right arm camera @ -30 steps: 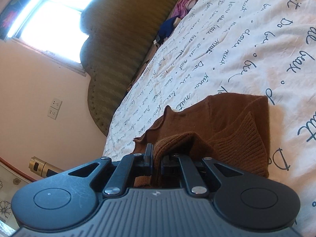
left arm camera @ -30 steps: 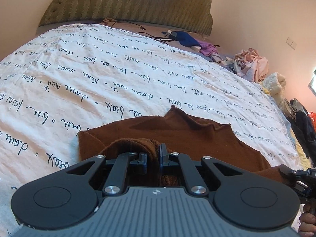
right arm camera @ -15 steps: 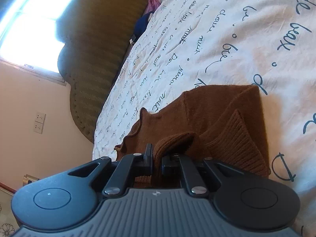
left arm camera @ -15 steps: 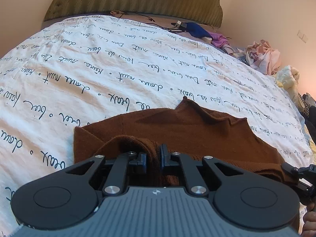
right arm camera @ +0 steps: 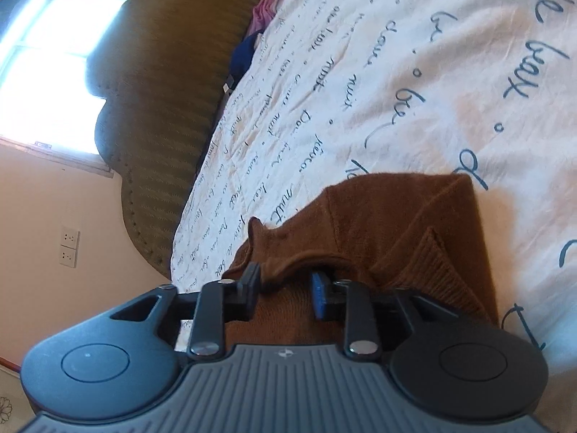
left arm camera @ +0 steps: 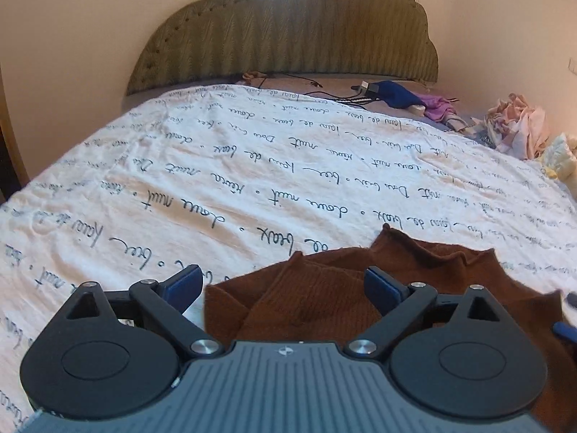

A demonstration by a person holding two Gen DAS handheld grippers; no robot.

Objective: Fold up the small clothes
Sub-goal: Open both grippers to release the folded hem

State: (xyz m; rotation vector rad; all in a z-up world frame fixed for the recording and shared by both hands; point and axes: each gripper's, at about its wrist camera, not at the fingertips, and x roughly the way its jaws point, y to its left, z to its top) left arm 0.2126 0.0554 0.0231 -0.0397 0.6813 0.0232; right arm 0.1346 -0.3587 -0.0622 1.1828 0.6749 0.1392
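Observation:
A small brown knit sweater [left arm camera: 425, 274] lies partly folded on the white bedsheet with script lettering [left arm camera: 252, 166]. My left gripper [left arm camera: 285, 285] is open wide just above the sweater's near left edge and holds nothing. In the right wrist view the sweater [right arm camera: 414, 223] lies under my right gripper [right arm camera: 285, 285], which is open; a fold of the knit drapes loosely between its fingers. The right gripper's tip also shows at the right edge of the left wrist view [left arm camera: 566, 310].
An olive padded headboard [left arm camera: 295, 32] stands at the far end of the bed. A blue cloth, cables and a purple garment [left arm camera: 407, 99] lie near it. A heap of pink and yellow clothes [left arm camera: 519, 133] sits at the far right. A window [right arm camera: 47, 68] is behind the headboard.
Both grippers have opened and let go of the sweater's edge, which now lies folded over. The left gripper has drawn back and tilted up.

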